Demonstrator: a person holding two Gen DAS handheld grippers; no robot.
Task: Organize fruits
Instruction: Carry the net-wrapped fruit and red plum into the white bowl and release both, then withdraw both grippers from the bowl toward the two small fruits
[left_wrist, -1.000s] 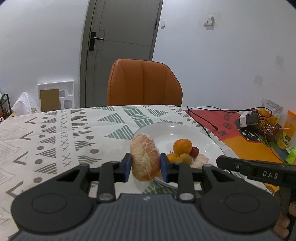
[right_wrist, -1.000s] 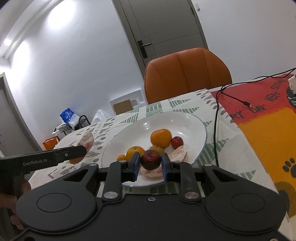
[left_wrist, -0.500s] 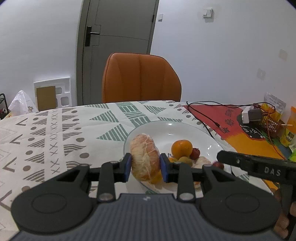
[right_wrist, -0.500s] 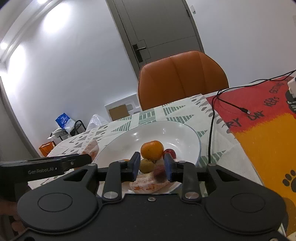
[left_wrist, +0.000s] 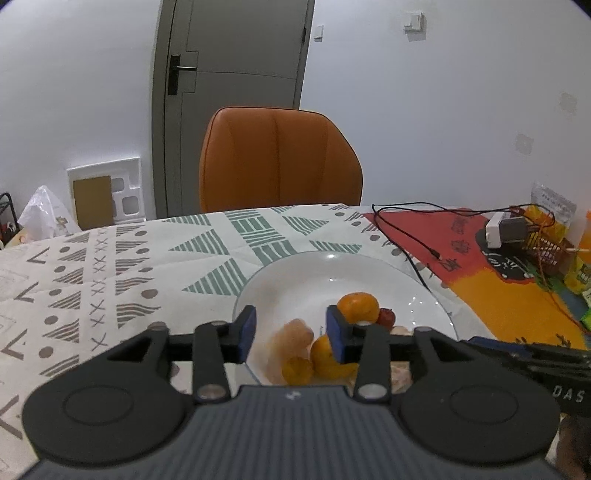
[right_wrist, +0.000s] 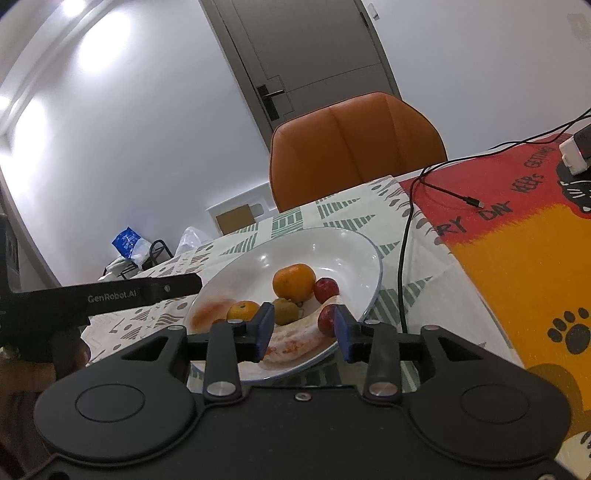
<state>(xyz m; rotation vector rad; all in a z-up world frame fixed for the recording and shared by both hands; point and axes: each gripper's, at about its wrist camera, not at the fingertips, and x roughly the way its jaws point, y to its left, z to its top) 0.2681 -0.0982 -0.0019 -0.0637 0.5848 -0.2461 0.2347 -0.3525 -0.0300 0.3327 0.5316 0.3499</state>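
**A:** How far along are you?

**B:** Nearly done, I'd judge. Your left gripper (left_wrist: 291, 334) stands spread wide with nothing between its fingers; the peeled piece (left_wrist: 291, 341) shows blurred just below them, over the plate (left_wrist: 295, 273).

**A:** And your right?

**B:** Your right gripper (right_wrist: 302, 330) is also parted and holds nothing. In the plate (right_wrist: 343, 242) lie an orange (right_wrist: 293, 281), two red fruits (right_wrist: 326, 290), a green one (right_wrist: 285, 311) and a pale wedge (right_wrist: 295, 341).

**A:** What's left?

**B:** No loose fruit shows on the cloth (left_wrist: 110, 266); probably you only tidy.
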